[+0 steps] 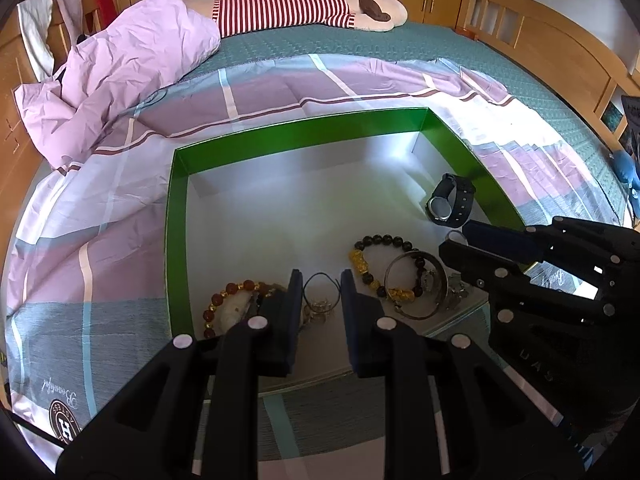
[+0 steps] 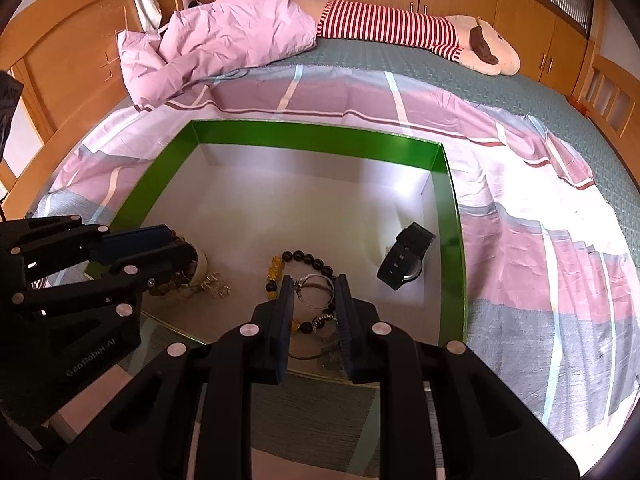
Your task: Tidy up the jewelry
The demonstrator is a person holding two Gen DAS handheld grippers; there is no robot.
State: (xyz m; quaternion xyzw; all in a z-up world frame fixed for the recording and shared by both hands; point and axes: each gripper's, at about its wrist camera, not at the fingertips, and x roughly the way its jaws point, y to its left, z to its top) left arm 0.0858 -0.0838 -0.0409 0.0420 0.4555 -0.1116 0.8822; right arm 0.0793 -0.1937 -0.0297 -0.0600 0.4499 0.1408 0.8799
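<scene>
Both tongs hang low over the near end of a green box (image 1: 304,136) that sits on a bed (image 1: 400,40).

Left tongs (image 1: 320,294) stand a little way open, with a small gap between the 2 blue pads. A thin dark cord ring with a silver charm (image 1: 318,300) lies in that gap, but I cannot tell if the pads touch it. Right tongs (image 2: 314,300) stand open about the same. A shiny silver bangle (image 2: 316,290) shows in their gap, and again I cannot tell if it is pinched.

Things could go wrong here. The bangle lies across a black and gold bead bracelet (image 2: 308,260), so a lift could drag the beads up too. The silver charm sits next to a red and gold bead bracelet (image 1: 228,296), and the cord could snag on it. Both tongs are near each other, so they could bump.

From the left tongs' camera you see the red beads and the face of the black watch (image 1: 450,200) by the right wall. From the right tongs' camera the red beads hide behind the other tongs, and the watch shows mostly its strap. Only that view shows the bangle right between the right pads.
</scene>
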